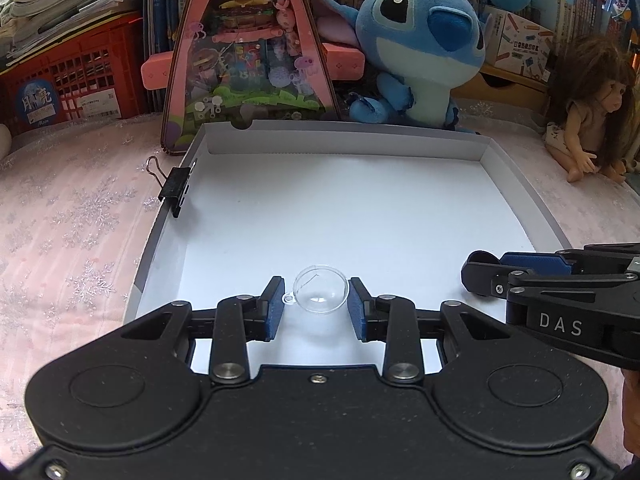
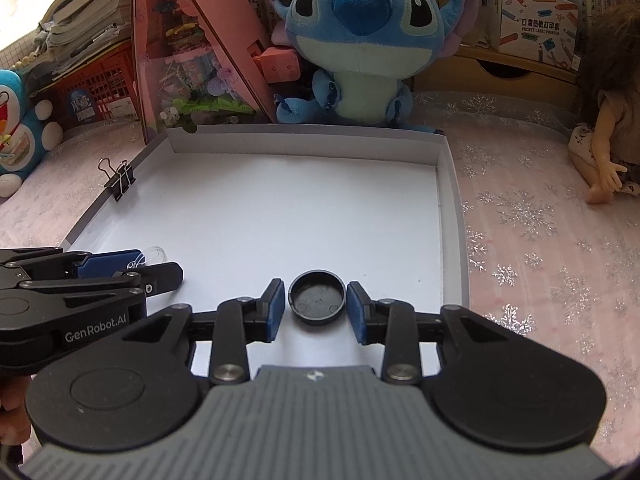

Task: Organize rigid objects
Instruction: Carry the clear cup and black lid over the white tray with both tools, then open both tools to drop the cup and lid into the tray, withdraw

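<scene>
sorting: rigid small items inside a shallow white cardboard tray [image 1: 516, 184] on a pink snowflake cloth.
left gripper [image 1: 317, 304]: jaws pinch a clear plastic half-dome with a side loop [image 1: 320, 294], low over the tray's near floor.
right gripper [image 2: 317, 305]: jaws spread; a round black plastic cap [image 2: 317, 298] lies loose between the pads, on the tray.
handling: both light and stiff; dome slippery, likely crackable, best held across its rim; cap by its wall.
views: only the right wrist shows the cap clearly; the left shows the dome's loop.

In the tray [image 2: 452, 216] a cap [image 2: 317, 298] lies right of a dome [image 1: 320, 294]; a binder clip [image 1: 176, 188] sits on its left wall; a plush toy [image 2: 360, 40] sits behind.
</scene>
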A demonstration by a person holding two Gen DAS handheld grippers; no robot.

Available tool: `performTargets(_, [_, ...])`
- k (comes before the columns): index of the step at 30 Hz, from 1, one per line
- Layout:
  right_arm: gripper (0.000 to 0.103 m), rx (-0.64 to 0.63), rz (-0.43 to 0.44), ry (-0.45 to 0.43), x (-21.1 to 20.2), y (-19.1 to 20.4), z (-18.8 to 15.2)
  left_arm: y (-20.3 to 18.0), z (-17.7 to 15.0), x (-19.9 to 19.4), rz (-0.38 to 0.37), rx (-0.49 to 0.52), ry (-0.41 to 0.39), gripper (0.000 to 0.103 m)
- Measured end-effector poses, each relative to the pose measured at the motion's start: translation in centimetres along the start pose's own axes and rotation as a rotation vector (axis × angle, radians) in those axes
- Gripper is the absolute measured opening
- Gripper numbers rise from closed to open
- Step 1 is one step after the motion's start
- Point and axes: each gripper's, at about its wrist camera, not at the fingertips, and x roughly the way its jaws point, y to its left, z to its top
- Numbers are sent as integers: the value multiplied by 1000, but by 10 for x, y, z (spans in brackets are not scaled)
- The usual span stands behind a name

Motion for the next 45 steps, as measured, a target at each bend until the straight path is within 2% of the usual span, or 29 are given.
performTargets(4, [62,-13,0,-41,-10,2,0,0,-2,-4,14,9,-7,34])
performTargets(6, [65,-27,-7,-62,-16,3,-1,0,-4,-10,12,9,-21,44])
performTargets(18, [81,-110,-43,-192,-62,6,-34,-5,-35,-68,-9,63,-146,75])
performTargets(23, [85,-141,-30,-234,-83,7,-55,-9,-60,-95,-28,96,-200,80])
performTargets(36, [87,-95,35,-299,-122,1,-110,-8,-124,-139,-120,104,-239,81])
performTargets(45, [88,-88,7,-340,-132,-3,-152,-6,-163,-153,-107,148,-265,85])
